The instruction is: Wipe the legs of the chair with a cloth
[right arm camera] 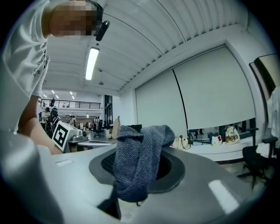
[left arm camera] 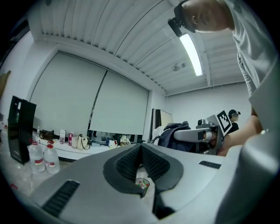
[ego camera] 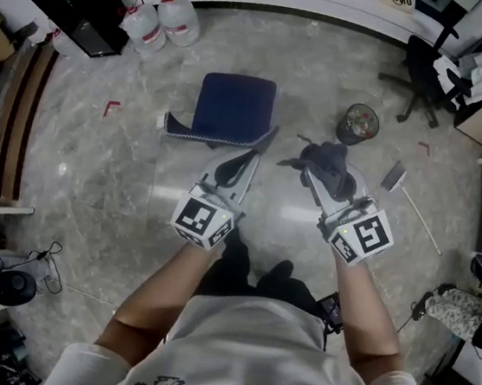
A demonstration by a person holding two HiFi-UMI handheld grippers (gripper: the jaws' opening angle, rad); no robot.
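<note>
A chair with a blue seat point(ego camera: 234, 106) stands on the marble floor just ahead of me; its legs are hidden under the seat. My left gripper point(ego camera: 258, 153) points toward the seat's near right corner, its jaws closed with nothing between them point(left arm camera: 141, 151). My right gripper point(ego camera: 314, 175) is to the right of the chair, shut on a dark grey knitted cloth point(ego camera: 327, 165) that bunches over its tips. The cloth point(right arm camera: 140, 162) hangs across the jaws in the right gripper view. From the left gripper view the cloth point(left arm camera: 175, 133) shows on the right gripper.
A small waste bin point(ego camera: 358, 123) stands right of the chair, a dustpan with a long handle point(ego camera: 397, 178) beside it. Two water bottles point(ego camera: 162, 16) and a black box point(ego camera: 80, 0) sit at the back left. A black office chair point(ego camera: 425, 75) is at the back right.
</note>
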